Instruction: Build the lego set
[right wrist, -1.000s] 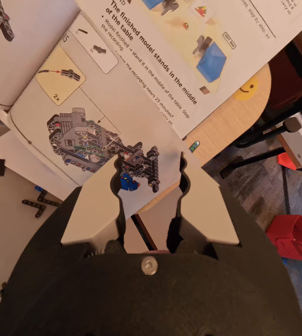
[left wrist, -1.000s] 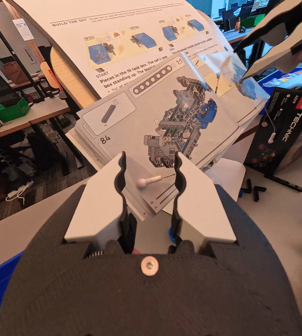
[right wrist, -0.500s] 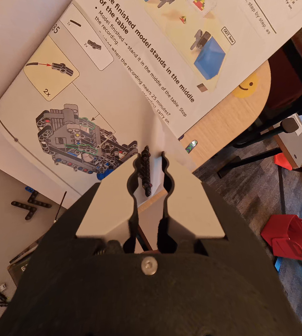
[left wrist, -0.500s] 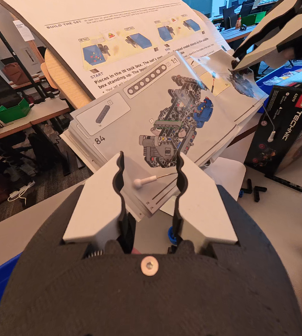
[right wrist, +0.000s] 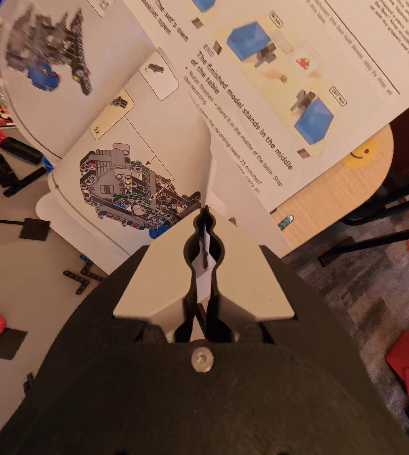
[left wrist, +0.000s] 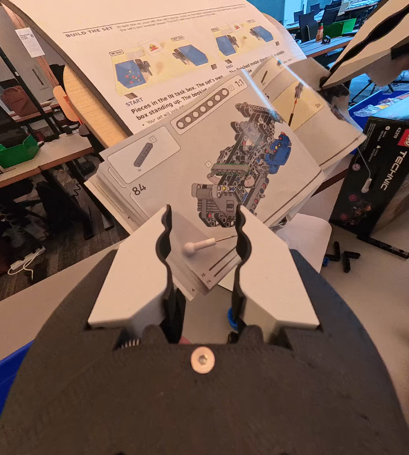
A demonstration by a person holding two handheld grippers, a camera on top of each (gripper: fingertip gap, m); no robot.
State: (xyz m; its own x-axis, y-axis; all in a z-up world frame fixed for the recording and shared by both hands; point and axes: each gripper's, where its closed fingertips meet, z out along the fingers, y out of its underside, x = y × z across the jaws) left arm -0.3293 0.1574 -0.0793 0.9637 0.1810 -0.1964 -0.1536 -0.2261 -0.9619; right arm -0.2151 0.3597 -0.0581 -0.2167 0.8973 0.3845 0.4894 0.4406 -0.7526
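Lego booklet [left wrist: 198,157] stands propped open near the far edge of the table [left wrist: 371,283], leaning against a large printed sheet [left wrist: 149,49]. The right tongs [right wrist: 205,211] are together, clamped on the outer edge of the booklet's right-hand page [right wrist: 149,138], which is lifted and curling. The left tongs [left wrist: 202,214] hang apart with nothing between them, just before the booklet's lower corner. A black set box [left wrist: 385,172] stands beside the booklet, with small black pieces [left wrist: 343,258] loose on the table near it.
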